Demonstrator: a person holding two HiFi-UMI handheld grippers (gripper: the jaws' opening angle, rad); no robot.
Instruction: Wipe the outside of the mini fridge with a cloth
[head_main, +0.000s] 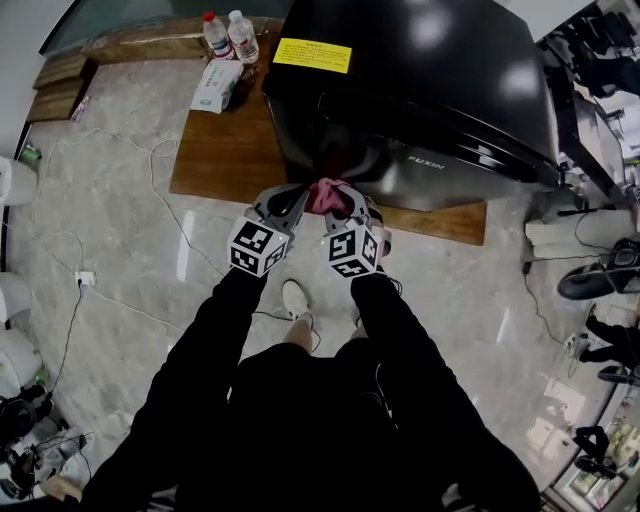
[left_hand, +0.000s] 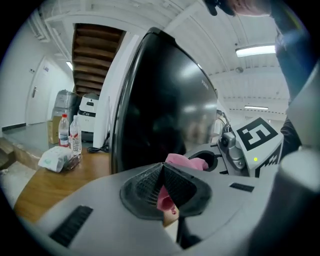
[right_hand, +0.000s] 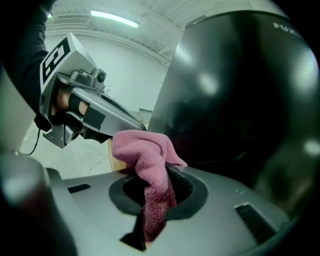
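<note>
Softly crumpled pink cloth (head_main: 327, 196), glossy black fridge (head_main: 430, 80).

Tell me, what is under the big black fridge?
A flat wooden board lies under the fridge, on the pale stone floor. The fridge covers the board's middle, so whatever is right beneath it cannot be seen.

The mini fridge (head_main: 420, 90) is glossy black, mirror-smooth. The pink cloth (head_main: 328, 196) looks nubbly and soft. The platform (head_main: 222, 150) beneath is smooth wood.
</note>
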